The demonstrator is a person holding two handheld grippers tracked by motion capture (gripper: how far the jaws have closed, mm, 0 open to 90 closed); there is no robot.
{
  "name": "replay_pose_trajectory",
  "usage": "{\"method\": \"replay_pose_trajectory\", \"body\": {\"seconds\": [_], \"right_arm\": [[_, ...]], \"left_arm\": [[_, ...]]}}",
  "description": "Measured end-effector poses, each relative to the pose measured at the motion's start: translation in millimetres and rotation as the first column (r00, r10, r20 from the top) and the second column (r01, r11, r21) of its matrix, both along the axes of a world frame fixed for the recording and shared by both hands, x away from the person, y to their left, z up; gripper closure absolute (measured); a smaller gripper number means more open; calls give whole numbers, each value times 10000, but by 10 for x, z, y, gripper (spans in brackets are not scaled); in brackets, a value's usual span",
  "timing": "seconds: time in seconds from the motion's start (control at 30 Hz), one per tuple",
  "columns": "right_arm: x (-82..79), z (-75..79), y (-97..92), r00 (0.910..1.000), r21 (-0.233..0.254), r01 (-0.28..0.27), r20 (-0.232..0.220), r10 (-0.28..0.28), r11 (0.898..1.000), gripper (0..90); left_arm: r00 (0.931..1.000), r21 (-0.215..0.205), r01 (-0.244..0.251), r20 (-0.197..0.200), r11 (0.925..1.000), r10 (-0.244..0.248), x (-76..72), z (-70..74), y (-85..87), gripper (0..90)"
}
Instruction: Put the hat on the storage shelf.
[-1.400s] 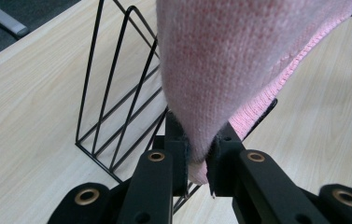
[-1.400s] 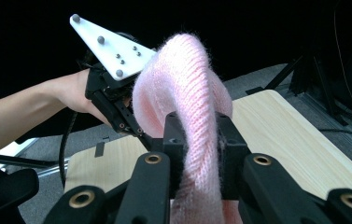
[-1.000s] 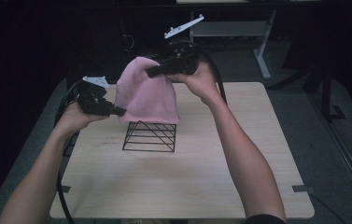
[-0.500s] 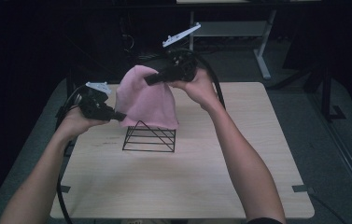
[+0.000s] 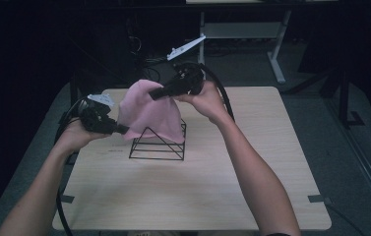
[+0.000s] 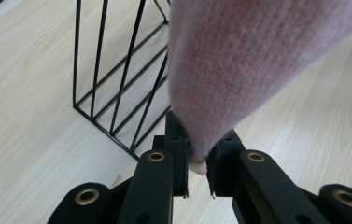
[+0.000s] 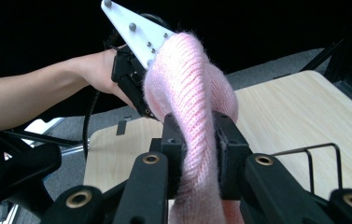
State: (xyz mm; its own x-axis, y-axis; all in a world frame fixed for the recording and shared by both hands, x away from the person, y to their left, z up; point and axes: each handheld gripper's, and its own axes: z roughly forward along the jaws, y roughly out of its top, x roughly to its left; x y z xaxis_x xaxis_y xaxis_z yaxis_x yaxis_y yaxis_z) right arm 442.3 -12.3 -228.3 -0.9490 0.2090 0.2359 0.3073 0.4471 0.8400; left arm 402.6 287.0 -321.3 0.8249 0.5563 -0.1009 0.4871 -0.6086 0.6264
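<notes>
Pink knitted cloth is held aloft over the black wire rack on the worktop. Left gripper pinches its lower corner; right gripper clamps the upper edge. Judged step: draping. Next: lower it evenly across the rack.

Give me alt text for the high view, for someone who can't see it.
A person's two hand-held grippers stretch a pink knitted cloth above a black wire rack on a light wooden table. The left gripper pinches the cloth's lower edge while the right gripper holds it near the top. The room behind is dark.
</notes>
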Motion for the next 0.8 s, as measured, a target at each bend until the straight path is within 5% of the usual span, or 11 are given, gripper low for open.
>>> {"method": "replay_pose_trajectory", "body": {"seconds": [0.5,0.8], "right_arm": [[19,-271,24,9990,-221,-159,-427,150,9996,757],[32,-431,25,9976,-340,-128,-689,104,9993,751]], "left_arm": [[9994,549,7,-354,9985,13,-4,-235,-17,807],[9995,1259,149,-313,9919,-110,18,-330,-47,804]]}}
